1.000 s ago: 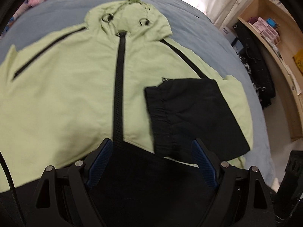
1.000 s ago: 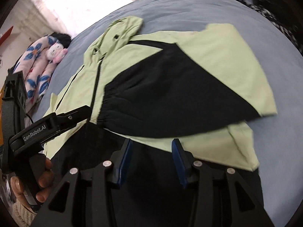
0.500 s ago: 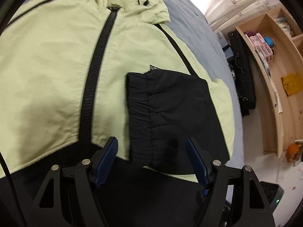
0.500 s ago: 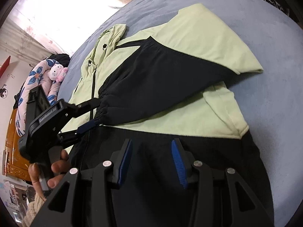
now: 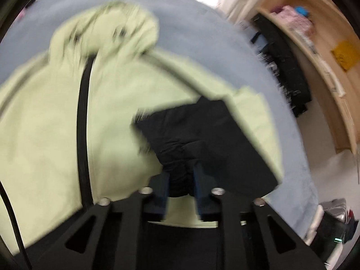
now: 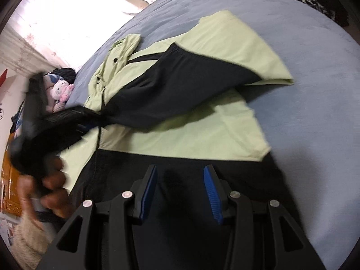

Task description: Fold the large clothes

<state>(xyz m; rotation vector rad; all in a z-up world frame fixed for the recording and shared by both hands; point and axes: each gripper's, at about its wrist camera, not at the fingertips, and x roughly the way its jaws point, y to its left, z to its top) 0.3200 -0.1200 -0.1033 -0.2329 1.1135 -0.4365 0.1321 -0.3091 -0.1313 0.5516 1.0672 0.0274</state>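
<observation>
A light green jacket (image 5: 45, 135) with a black zip and a black hem lies spread on the bed, front up. Its black sleeve (image 5: 202, 135) is folded across the chest. My left gripper (image 5: 181, 180) has its jaws closing, and the blue pads pinch the gathered cuff of that sleeve. From the right wrist view the left gripper (image 6: 94, 114) holds the cuff raised, so the sleeve (image 6: 180, 85) hangs stretched above the jacket (image 6: 191, 135). My right gripper (image 6: 180, 186) stands open over the black hem (image 6: 180, 162), with nothing between its fingers.
The grey-blue bed cover (image 5: 202, 33) extends around the jacket. A wooden shelf unit (image 5: 326, 56) and a black bag (image 5: 285, 72) stand past the bed's right side. A plush toy (image 6: 60, 87) lies at the bed's far left. A person's hand (image 6: 51, 180) grips the left tool.
The left gripper has shut on the sleeve cuff and drawn it up off the jacket. The right gripper has shifted a little and stays open.
</observation>
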